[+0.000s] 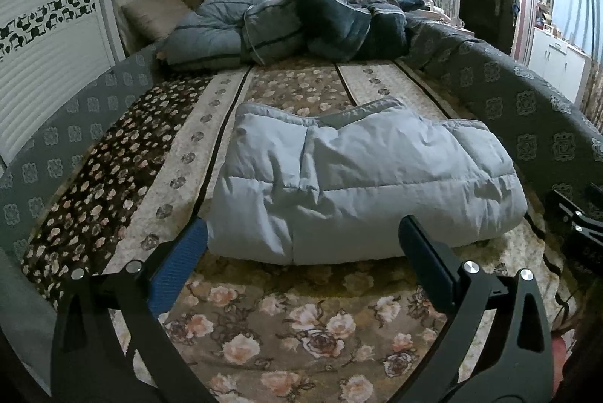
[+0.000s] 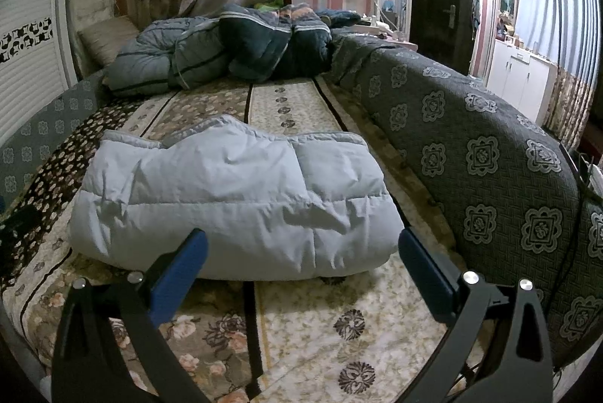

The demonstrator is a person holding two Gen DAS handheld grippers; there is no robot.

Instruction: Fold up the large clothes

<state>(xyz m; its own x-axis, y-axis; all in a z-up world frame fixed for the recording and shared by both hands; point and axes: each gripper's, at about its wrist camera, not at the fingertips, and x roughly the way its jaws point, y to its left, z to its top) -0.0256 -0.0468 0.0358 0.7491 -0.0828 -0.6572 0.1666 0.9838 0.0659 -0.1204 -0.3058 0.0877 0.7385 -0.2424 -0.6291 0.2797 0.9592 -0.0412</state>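
A pale blue-grey padded jacket (image 1: 361,184) lies folded into a thick bundle on the floral bed cover (image 1: 294,320). It also shows in the right wrist view (image 2: 233,203). My left gripper (image 1: 303,233) is open and empty, its fingertips just short of the bundle's near edge. My right gripper (image 2: 303,244) is open and empty, also just in front of the bundle's near edge. Part of the right gripper (image 1: 580,218) shows at the right edge of the left wrist view.
A heap of dark and light blue quilts (image 1: 286,26) and a pillow (image 1: 154,14) lie at the far end of the bed. A grey patterned padded side (image 2: 490,154) runs along the right. A white wardrobe (image 1: 41,63) stands on the left.
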